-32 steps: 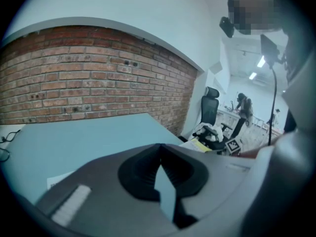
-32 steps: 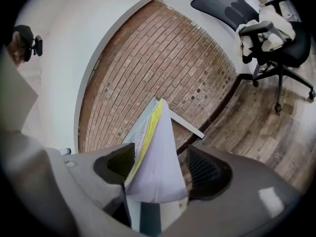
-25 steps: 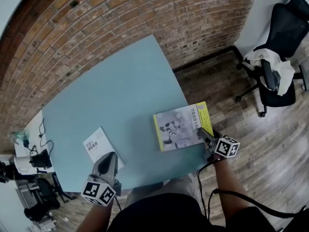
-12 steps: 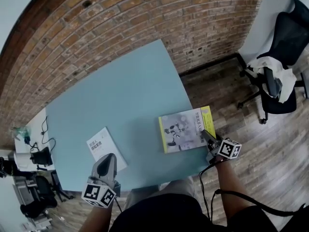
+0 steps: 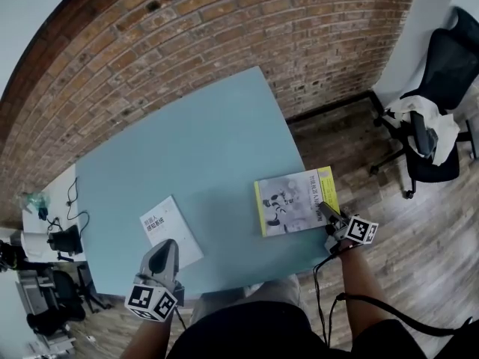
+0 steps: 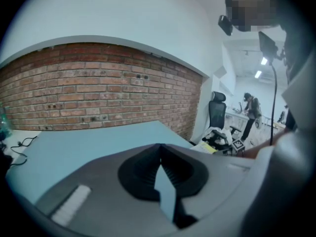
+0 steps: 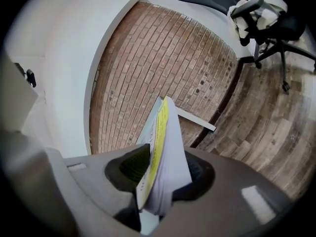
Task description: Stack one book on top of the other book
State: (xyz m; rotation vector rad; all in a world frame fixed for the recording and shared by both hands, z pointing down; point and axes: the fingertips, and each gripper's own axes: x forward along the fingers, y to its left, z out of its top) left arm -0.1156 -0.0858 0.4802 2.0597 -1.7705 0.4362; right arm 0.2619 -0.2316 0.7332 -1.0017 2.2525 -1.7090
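Two books lie on the light blue table (image 5: pixel 209 140). The yellow-edged book with a grey cover (image 5: pixel 294 200) lies flat near the right edge. My right gripper (image 5: pixel 331 217) is at its near right corner, and its jaws have just been closing. In the right gripper view the book's edge (image 7: pixel 163 147) stands between the pads and is pinched. The smaller white book (image 5: pixel 171 230) lies at the front left. My left gripper (image 5: pixel 165 254) hangs just off its near edge, tips together with nothing between them (image 6: pixel 159 147).
A brick wall (image 5: pixel 224 36) runs behind the table. A black office chair with a pale cloth over it (image 5: pixel 426 126) stands on the wood floor at right. A small white desk with cables (image 5: pixel 52 215) stands at left. My own lap is below the front edge.
The left gripper has shifted a little to the left, off the white book's near corner. The right gripper stays at the yellow book's corner. The whole view has slid slightly.
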